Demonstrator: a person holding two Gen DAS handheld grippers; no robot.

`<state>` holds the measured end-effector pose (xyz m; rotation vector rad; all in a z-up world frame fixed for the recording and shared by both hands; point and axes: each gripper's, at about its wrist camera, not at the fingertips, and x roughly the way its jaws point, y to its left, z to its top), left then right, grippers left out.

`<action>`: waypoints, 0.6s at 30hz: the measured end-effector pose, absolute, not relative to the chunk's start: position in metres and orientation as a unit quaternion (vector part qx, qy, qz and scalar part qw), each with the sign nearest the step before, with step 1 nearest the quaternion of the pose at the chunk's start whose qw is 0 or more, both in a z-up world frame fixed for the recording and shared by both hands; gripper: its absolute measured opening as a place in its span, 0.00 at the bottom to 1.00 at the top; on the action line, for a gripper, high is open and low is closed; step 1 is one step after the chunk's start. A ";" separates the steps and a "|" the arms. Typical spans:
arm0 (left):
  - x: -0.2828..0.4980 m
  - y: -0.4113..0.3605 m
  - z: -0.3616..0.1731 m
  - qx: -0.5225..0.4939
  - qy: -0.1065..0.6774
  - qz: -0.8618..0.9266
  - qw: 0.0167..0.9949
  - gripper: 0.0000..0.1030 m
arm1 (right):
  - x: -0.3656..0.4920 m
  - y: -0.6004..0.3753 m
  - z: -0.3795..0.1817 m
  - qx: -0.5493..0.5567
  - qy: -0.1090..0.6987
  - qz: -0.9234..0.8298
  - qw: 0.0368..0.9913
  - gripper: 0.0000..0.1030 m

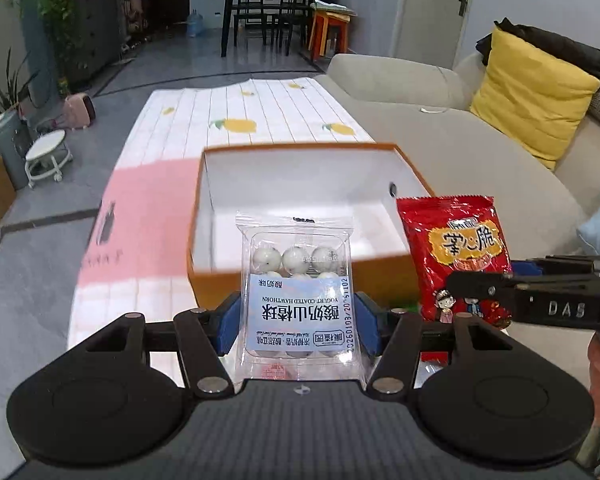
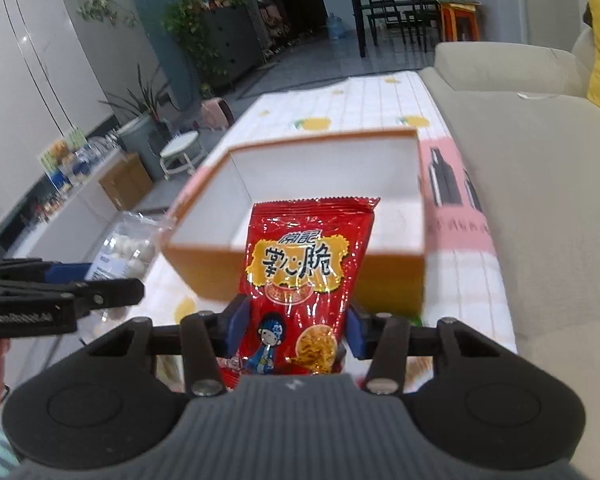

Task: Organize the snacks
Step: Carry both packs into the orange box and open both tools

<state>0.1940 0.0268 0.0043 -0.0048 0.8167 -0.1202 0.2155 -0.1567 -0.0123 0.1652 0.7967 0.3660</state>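
In the left wrist view, the left gripper sits at bottom centre, its blue pads closed on a clear yogurt hawthorn ball pack. Centre frame lies the empty orange box on the lemon-print tablecloth. At right, the right gripper clamps a red crispy noodle packet. Both snacks seem mid-carry; next, each likely needs moving over the box and releasing.
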 end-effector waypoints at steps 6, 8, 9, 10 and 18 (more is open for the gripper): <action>0.244 0.033 0.004 0.003 0.401 -0.063 0.914 0.64 | 0.278 -0.145 -0.006 0.117 0.398 0.177 0.893 0.42; 0.264 0.034 -0.001 0.013 0.409 -0.059 0.911 0.64 | 0.301 -0.142 -0.009 0.131 0.407 0.175 0.887 0.41; 0.271 0.035 -0.003 0.016 0.414 -0.057 0.908 0.64 | 0.312 -0.142 -0.011 0.139 0.412 0.174 0.884 0.41; 0.282 0.036 -0.007 0.017 0.420 -0.055 0.906 0.64 | 0.322 -0.140 -0.015 0.146 0.419 0.172 0.880 0.31; 0.336 0.037 -0.046 0.038 0.473 -0.046 0.879 0.65 | 0.387 -0.124 -0.056 0.169 0.489 0.156 0.842 0.16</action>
